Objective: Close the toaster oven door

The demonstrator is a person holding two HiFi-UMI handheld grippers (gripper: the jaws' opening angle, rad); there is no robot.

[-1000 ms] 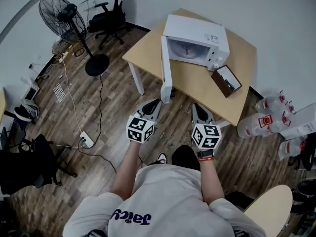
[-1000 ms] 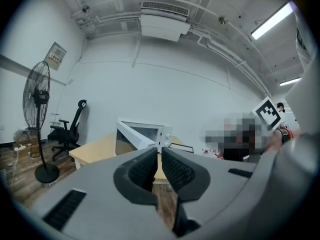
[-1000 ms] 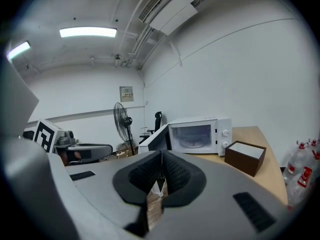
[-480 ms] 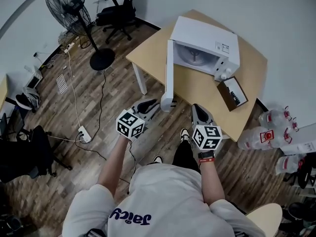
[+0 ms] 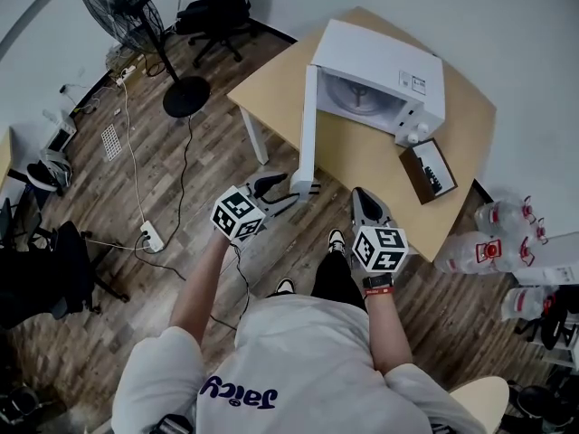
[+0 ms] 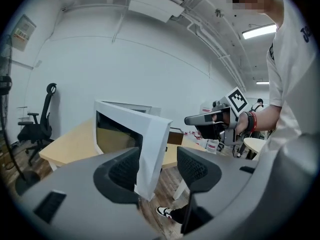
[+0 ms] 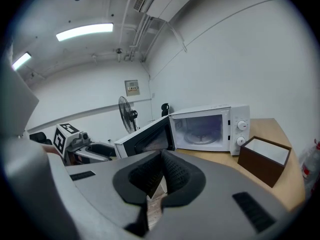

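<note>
The white toaster oven stands on a light wooden table. Its door swings out wide toward me, past the table's front edge. My left gripper is at the door's free end. Its jaws are opening, and in the left gripper view the door edge shows in the gap of the left gripper; no pad presses on it. My right gripper hangs shut and empty in front of the table, right of the door. The right gripper view looks over the right gripper at the oven cavity.
A brown open box sits on the table right of the oven. A standing fan and office chairs are at the far left. A power strip with cables lies on the floor. Water bottles stand at the right.
My left gripper has moved up to the door's free end and its jaws have spread apart. The right gripper has stayed about where it was, shut.
</note>
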